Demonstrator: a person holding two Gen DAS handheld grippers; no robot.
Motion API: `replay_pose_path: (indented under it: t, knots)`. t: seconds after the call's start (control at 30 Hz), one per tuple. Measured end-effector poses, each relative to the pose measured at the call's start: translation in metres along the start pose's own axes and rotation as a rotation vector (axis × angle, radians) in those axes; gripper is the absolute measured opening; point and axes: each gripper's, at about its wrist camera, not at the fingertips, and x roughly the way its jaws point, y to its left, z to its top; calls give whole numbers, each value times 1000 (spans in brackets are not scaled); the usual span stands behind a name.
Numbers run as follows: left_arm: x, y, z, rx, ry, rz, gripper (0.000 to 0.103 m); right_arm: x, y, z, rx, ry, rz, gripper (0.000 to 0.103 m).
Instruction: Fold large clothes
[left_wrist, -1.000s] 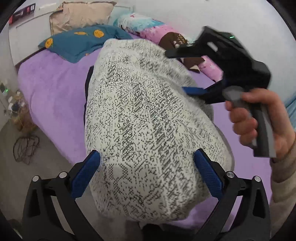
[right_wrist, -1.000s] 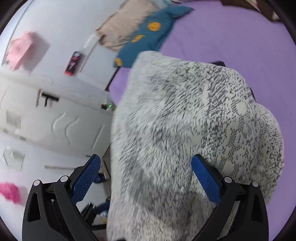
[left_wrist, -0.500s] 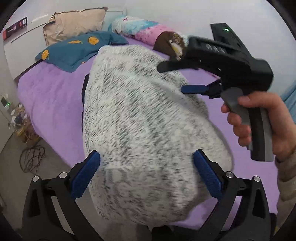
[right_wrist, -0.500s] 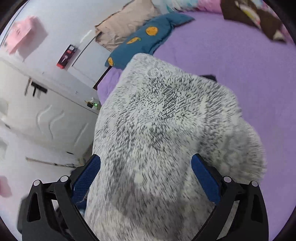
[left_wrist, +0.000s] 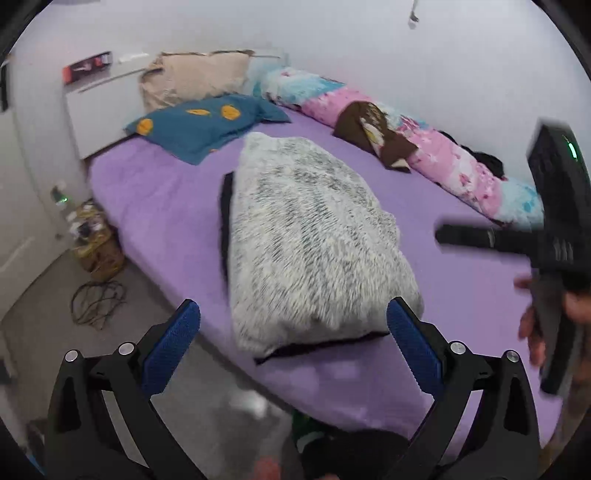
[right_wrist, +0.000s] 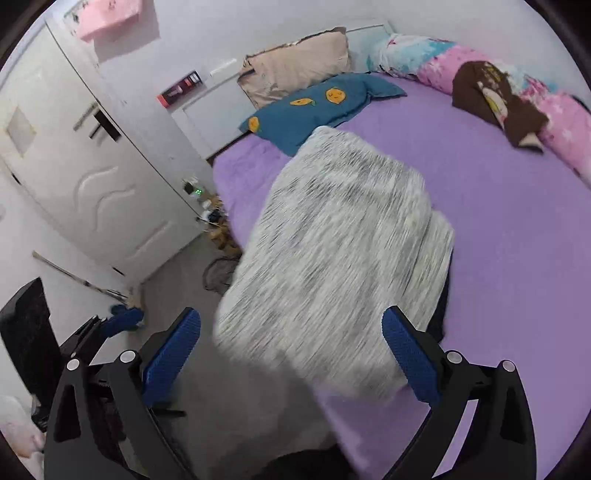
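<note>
A grey-and-white fleece garment (left_wrist: 310, 236) lies folded in a compact stack on the purple bed (left_wrist: 155, 206), just short of the blue pillow (left_wrist: 207, 123). Left gripper (left_wrist: 293, 345) and right gripper (right_wrist: 291, 349) hang above it, jaws wide apart, holding nothing; folding appears largely complete.

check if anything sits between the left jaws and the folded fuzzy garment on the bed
Nothing visible does. The left gripper hangs open just off the near end of the grey speckled garment, which lies on the purple bed. Only air and bare sheet separate them. The right gripper is off to the side.
</note>
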Motion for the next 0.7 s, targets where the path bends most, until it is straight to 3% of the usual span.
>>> replay_pose_path:
  t: [0.13,0.33,0.43,0.7]
  knots:
    - [-44,3,-26,-80,-43,14,97,-20,28,-51,-26,-42,-52,97]
    - [-97,-7,-56,-75,-102,74,97,-55,76,-121,-83,-152,-266,97]
    - [-110,-12,-68,-82,-93,48,97,-69,90,-147,-62,-176,-277,97]
    - [-134,-25,-104,-96,-80,168,97,-99,91,-192,9,-206,-295,97]
